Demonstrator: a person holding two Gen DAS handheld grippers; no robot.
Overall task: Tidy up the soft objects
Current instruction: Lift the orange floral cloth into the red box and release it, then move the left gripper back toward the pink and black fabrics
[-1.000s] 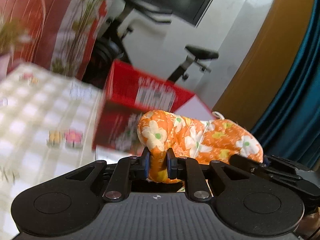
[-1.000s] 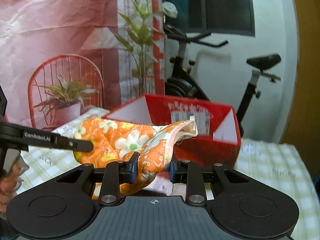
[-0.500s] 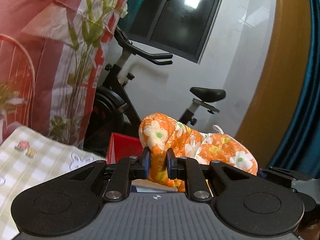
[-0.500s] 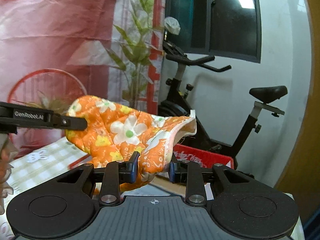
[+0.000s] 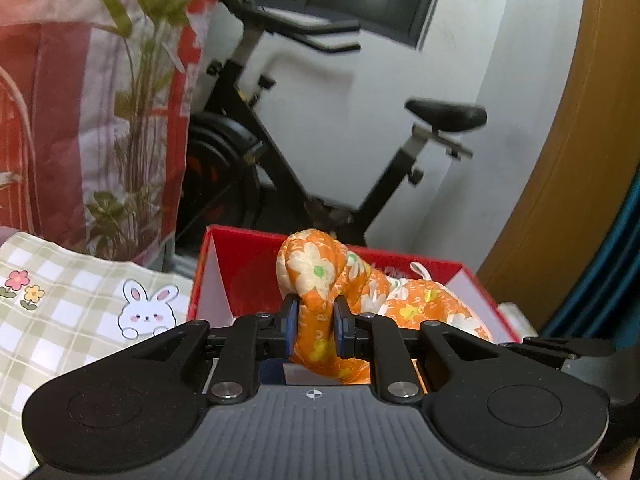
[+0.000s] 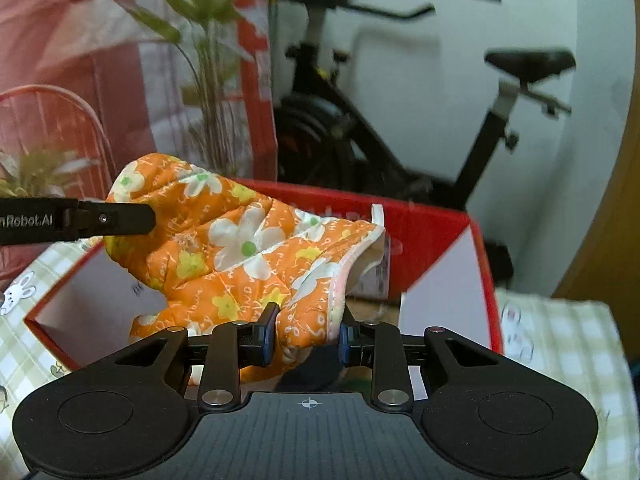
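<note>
Tongs of left hand clamped fingertip end of orange floral quilted oven mitt, right tongs gripped its cuff, mitt hung above open red cardboard box at twelve o'clock.

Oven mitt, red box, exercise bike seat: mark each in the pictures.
oven mitt (image 6: 244, 248): right wrist view, on the quilted floral middle.
red box (image 5: 240, 256): left wrist view, on the inner back wall.
exercise bike seat (image 6: 530, 62): right wrist view, on the saddle top.

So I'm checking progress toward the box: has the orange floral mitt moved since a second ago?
Yes. The orange mitt, held by both grippers, has travelled toward the red box: in the right wrist view it now hangs over the box's open top instead of short of it.
</note>
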